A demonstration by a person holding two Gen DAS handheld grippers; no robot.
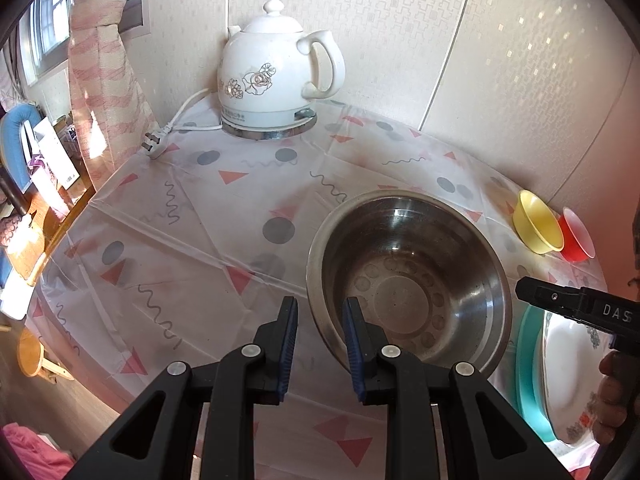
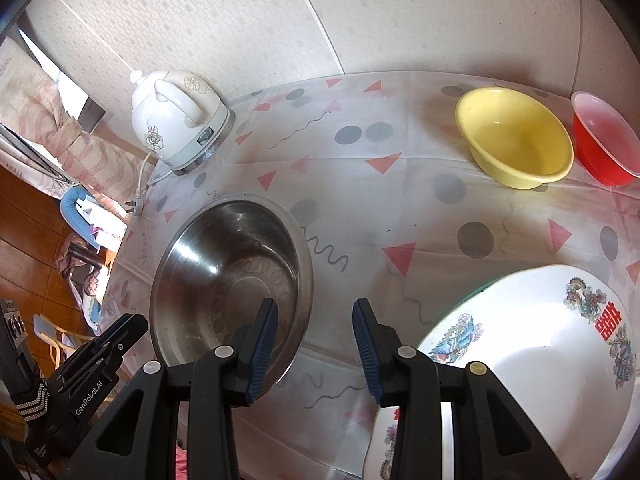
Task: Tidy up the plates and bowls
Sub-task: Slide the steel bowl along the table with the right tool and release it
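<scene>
A steel bowl (image 1: 408,276) sits on the patterned tablecloth; it also shows in the right wrist view (image 2: 228,276). My left gripper (image 1: 320,344) is open and empty, its jaws astride the bowl's near left rim. My right gripper (image 2: 316,344) is open and empty, just right of the steel bowl. A white decorated plate (image 2: 532,352) lies on a teal plate (image 1: 528,368) at the right front. A yellow bowl (image 2: 516,136) and a red bowl (image 2: 604,140) stand at the far right, by the wall.
A white ceramic kettle (image 1: 272,76) on its base stands at the back by the wall, its cord and plug (image 1: 154,144) lying on the cloth. The table's left edge (image 1: 80,216) drops to the floor, with a wooden stool (image 1: 34,354) below.
</scene>
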